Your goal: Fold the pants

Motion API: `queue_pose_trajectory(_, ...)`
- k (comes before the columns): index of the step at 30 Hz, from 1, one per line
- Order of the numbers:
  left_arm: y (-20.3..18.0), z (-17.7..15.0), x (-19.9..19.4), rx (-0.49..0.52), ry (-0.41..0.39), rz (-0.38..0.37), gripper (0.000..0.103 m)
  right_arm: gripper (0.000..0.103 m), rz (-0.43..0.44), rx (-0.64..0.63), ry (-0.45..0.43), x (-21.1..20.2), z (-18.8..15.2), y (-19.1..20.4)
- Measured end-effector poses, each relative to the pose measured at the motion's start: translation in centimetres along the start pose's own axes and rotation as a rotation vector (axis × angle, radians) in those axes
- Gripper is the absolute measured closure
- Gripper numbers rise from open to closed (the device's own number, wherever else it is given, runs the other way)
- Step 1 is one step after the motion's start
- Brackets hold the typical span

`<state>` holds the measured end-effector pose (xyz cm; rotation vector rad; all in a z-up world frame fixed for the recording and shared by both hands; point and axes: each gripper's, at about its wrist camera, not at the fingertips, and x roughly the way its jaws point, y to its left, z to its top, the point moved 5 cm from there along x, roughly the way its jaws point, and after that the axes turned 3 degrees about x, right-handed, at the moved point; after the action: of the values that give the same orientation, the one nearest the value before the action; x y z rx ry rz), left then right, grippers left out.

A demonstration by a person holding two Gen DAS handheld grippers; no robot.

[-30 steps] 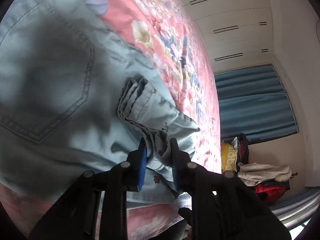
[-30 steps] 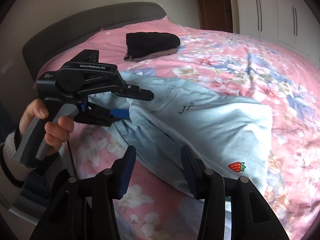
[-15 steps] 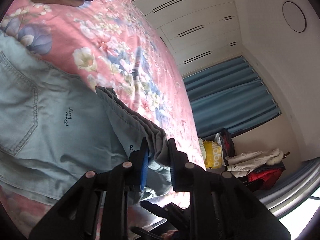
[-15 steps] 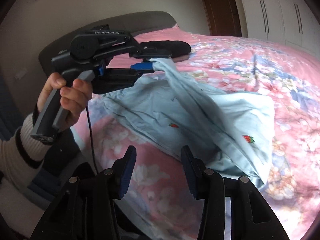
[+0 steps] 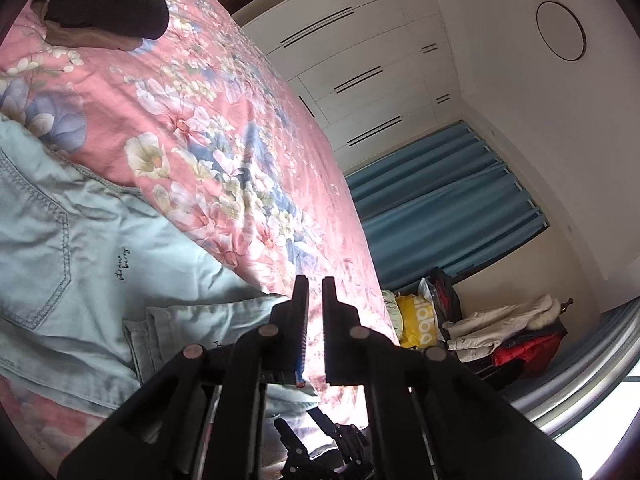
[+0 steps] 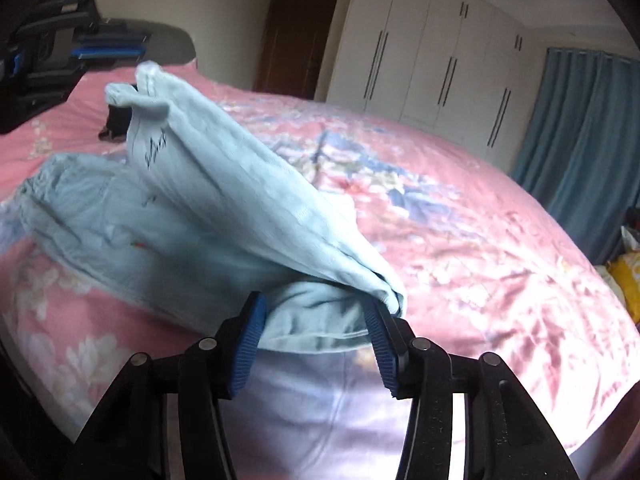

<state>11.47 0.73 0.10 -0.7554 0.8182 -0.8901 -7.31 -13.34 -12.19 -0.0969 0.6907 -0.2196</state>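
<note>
Light blue pants (image 5: 80,256) lie on the pink floral bed (image 5: 224,152), back pocket showing at the left. My left gripper (image 5: 315,292) has its jaws close together with nothing between them; the pant hems (image 5: 160,332) lie just left of and below it. In the right wrist view the pants (image 6: 224,200) stand bunched up in a raised fold. My right gripper (image 6: 316,316) is open, its pads either side of the folded edge. The left gripper also shows in the right wrist view (image 6: 108,50), at the top left above the raised hem.
A black garment (image 5: 104,0) lies near the head of the bed. White wardrobes (image 6: 432,56) and a blue curtain (image 6: 588,128) line the far walls. Bags and clothes (image 5: 500,332) lie on the floor by the curtain.
My left gripper lifted the pant hems up and over, then let go of them; they now rest loose. My right gripper moved forward to the folded edge.
</note>
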Motion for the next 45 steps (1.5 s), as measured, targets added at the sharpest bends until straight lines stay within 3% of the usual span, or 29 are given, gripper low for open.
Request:
queue_pose_trajectory(4, 2.9, -0.4, -0.2, -0.026, 0.017, 0.09, 0.1, 0.051, 0.109, 0.005, 0.083, -0.8, -1.4, -0.8)
queue_pose_trajectory(6, 4.2, -0.9, -0.7, -0.06, 0.031, 0.095, 0.1, 0.051, 0.206, 0.015, 0.114, -1.5, -1.3, -1.4)
queue_pose_trajectory(9, 5.4, -2.6, -1.8, -0.073, 0.077, 0.11, 0.096, 0.051, 0.303, 0.001, 0.06, -3.2, 0.0, -1.8)
queue_pose_trajectory(11, 6.4, -4.5, -2.2, -0.137, 0.128, 0.094, 0.087, 0.044, 0.363, -0.055, 0.056, -3.6, 0.1, -0.7)
queue_pose_trajectory(14, 7.1, -7.3, -2.8, -0.206, 0.193, 0.081, 0.085, 0.044, 0.426, -0.051, 0.051, -3.6, 0.0, 0.0)
queue_pose_trajectory(15, 7.1, -8.1, -2.9, -0.225, 0.212, 0.065, 0.079, 0.044, 0.441, -0.042, 0.04, -3.6, 0.1, 0.2)
queue_pose_trajectory(18, 7.1, -9.8, -2.6, -0.237, 0.252, 0.063, 0.049, 0.044, 0.497, 0.005, 0.031, -3.4, 0.9, 0.3)
queue_pose_trajectory(25, 8.6, -12.4, 0.2, -0.301, 0.326, 0.071, 0.048, 0.044, 0.578, 0.007, 0.029, -3.1, 1.7, 1.5)
queue_pose_trajectory(35, 8.9, -12.8, -1.1, -0.294, 0.318, 0.162, 0.047, 0.044, 0.599, 0.019, 0.025, -3.0, 1.5, 1.5)
queue_pose_trajectory(42, 8.5, -13.4, 1.2, -0.291, 0.349, 0.137, 0.041, 0.044, 0.606, 0.03, 0.023, -2.8, 1.4, 1.4)
queue_pose_trajectory(45, 8.8, -13.4, 1.8, -0.346, 0.329, 0.078, 0.041, 0.044, 0.609, 0.036, 0.015, -3.0, 1.5, 1.3)
